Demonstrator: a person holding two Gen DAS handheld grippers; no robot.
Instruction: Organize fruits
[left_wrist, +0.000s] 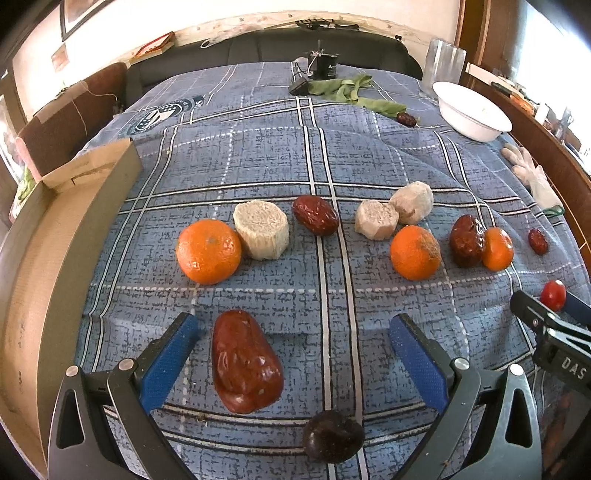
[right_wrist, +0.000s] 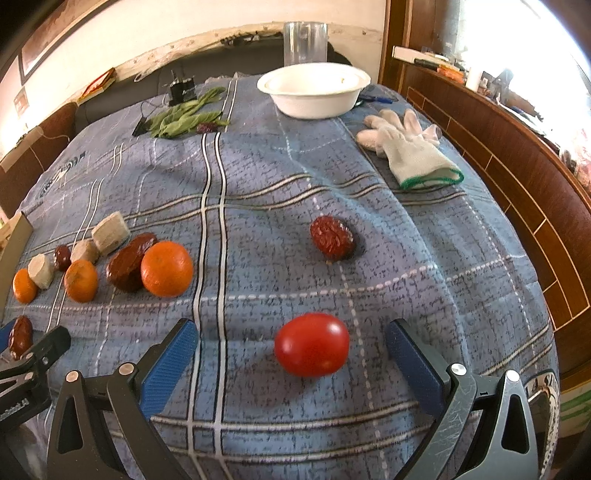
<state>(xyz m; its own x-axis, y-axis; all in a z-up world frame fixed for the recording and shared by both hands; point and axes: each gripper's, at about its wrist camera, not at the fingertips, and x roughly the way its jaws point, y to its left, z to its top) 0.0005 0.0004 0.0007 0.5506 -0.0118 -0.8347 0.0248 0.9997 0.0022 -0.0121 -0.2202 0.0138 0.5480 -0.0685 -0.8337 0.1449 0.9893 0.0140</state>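
A: How many fruits of each kind lie on the blue plaid cloth (left_wrist: 258, 155)?

B: The left wrist view shows three oranges (left_wrist: 208, 251), three pale cut chunks (left_wrist: 262, 234), and six red dates, counting the big date (left_wrist: 245, 362) between the spread fingers of the left gripper (left_wrist: 291, 343) and a small one by the green leaves (left_wrist: 354, 92). A dark fruit (left_wrist: 332, 435) sits at the bottom edge.

A: And the right gripper (right_wrist: 291, 347)?

B: Its jaws also stand wide apart, with one cherry tomato (right_wrist: 312, 344) on the cloth between them, untouched.

A: What does only that view give?

B: The lone date (right_wrist: 332, 237) up close, the whole white glove (right_wrist: 410, 147), and the white bowl (right_wrist: 314, 92) seen nearer. Only the left view shows the cardboard box (left_wrist: 55, 229) fully.
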